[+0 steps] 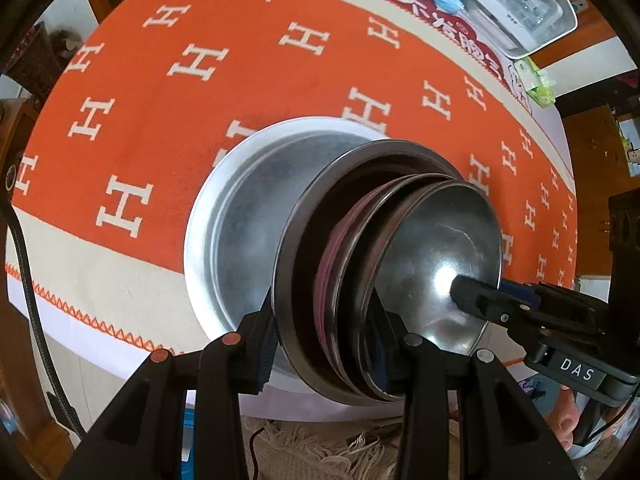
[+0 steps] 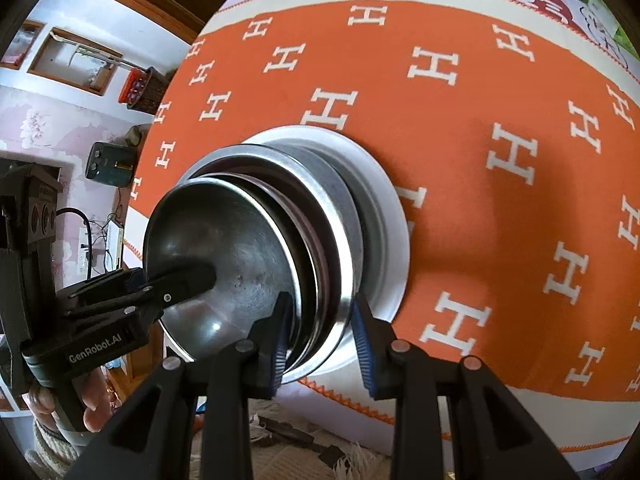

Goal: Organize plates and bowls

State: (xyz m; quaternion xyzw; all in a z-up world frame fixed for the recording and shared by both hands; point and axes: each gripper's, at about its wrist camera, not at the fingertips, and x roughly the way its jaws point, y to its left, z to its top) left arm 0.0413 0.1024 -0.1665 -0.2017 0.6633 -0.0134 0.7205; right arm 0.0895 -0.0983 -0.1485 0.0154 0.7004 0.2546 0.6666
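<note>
The orange cloth (image 1: 160,128) lies bare left of the pan (image 1: 240,208); a cluttered tray (image 1: 532,12) blocks the far corner.

In the lower centre of the frame, the right gripper (image 2: 320,332) clamps its blue-padded fingers (image 2: 280,332) on the rims of a nested stack of shiny steel bowls and plates (image 2: 256,256). The stack sits above a wide pale metal basin (image 2: 384,208) on the orange cloth patterned with white H letters (image 2: 500,140). At lower left, the left gripper (image 2: 200,276), held by a hand (image 2: 76,404), reaches into the innermost bowl; how its jaws stand cannot be told.
</note>
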